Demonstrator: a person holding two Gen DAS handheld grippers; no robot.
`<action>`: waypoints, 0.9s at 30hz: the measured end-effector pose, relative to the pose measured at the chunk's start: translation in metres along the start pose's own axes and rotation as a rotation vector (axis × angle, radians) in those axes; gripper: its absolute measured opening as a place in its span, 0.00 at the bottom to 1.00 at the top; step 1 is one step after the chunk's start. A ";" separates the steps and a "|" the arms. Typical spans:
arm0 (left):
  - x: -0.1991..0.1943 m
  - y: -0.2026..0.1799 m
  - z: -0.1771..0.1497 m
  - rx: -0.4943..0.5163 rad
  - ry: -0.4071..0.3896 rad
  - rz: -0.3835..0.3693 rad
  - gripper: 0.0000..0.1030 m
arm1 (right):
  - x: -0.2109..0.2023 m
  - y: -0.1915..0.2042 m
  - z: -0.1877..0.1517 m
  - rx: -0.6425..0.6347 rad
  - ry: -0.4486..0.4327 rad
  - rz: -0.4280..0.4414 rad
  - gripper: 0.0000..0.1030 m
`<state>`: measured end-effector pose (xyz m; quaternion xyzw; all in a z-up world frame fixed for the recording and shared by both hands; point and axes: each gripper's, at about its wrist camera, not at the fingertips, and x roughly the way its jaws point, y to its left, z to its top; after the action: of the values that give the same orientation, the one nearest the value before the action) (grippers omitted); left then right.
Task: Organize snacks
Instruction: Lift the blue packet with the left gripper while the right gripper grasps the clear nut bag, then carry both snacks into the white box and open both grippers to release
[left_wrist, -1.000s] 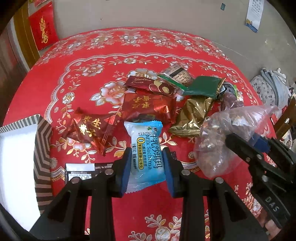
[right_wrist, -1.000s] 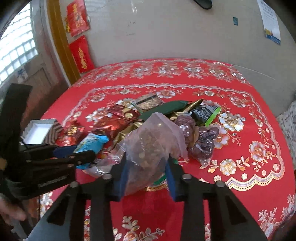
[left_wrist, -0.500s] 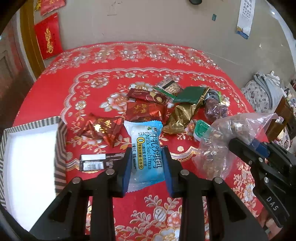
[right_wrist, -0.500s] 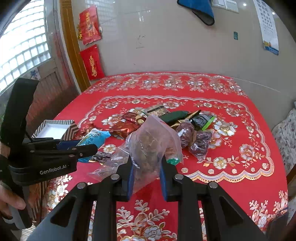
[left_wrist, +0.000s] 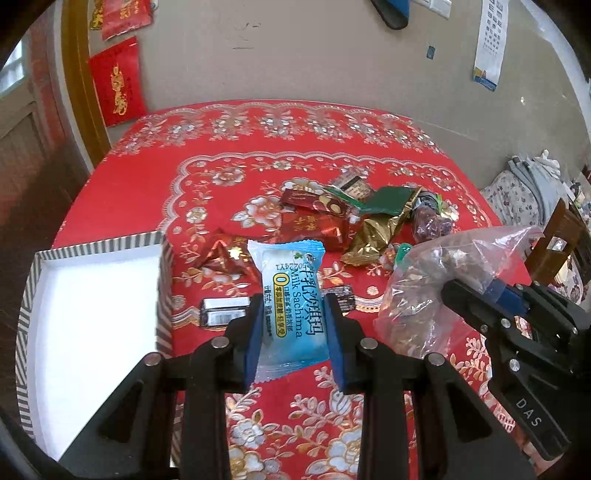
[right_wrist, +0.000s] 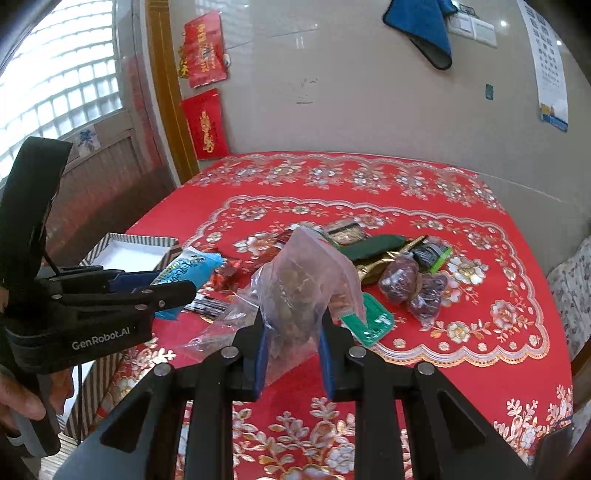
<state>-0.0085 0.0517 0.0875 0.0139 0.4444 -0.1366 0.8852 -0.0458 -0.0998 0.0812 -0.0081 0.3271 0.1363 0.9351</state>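
Observation:
My left gripper (left_wrist: 293, 332) is shut on a blue Milk Sachima packet (left_wrist: 291, 295) and holds it above the red tablecloth, right of the striped box (left_wrist: 162, 280) with a white inside. My right gripper (right_wrist: 291, 343) is shut on a clear plastic bag of brown snacks (right_wrist: 306, 280), lifted off the table. The bag (left_wrist: 436, 280) also shows in the left wrist view, and the blue packet (right_wrist: 188, 273) in the right wrist view. The other snacks lie in a pile at the table's middle.
On the table lie red wrappers (left_wrist: 317, 229), a gold packet (left_wrist: 376, 236), a green packet (left_wrist: 388, 199), dark red date bags (right_wrist: 402, 280), a green-white packet (right_wrist: 373, 325) and a black bar (left_wrist: 225, 312). A wooden chair (left_wrist: 561, 236) stands at the right.
Both grippers have risen and pulled back from the pile with their snacks still held. The striped box shows more fully at the left.

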 end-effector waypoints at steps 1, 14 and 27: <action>-0.002 0.003 -0.001 -0.002 -0.002 0.003 0.32 | 0.000 0.003 0.001 -0.006 -0.001 0.004 0.22; -0.025 0.061 -0.003 -0.069 -0.025 0.076 0.32 | 0.020 0.068 0.024 -0.101 0.005 0.090 0.22; -0.031 0.134 -0.012 -0.164 -0.026 0.149 0.32 | 0.051 0.139 0.040 -0.201 0.044 0.182 0.22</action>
<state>-0.0012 0.1893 0.0915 -0.0275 0.4402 -0.0336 0.8968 -0.0194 0.0508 0.0917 -0.0750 0.3318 0.2522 0.9059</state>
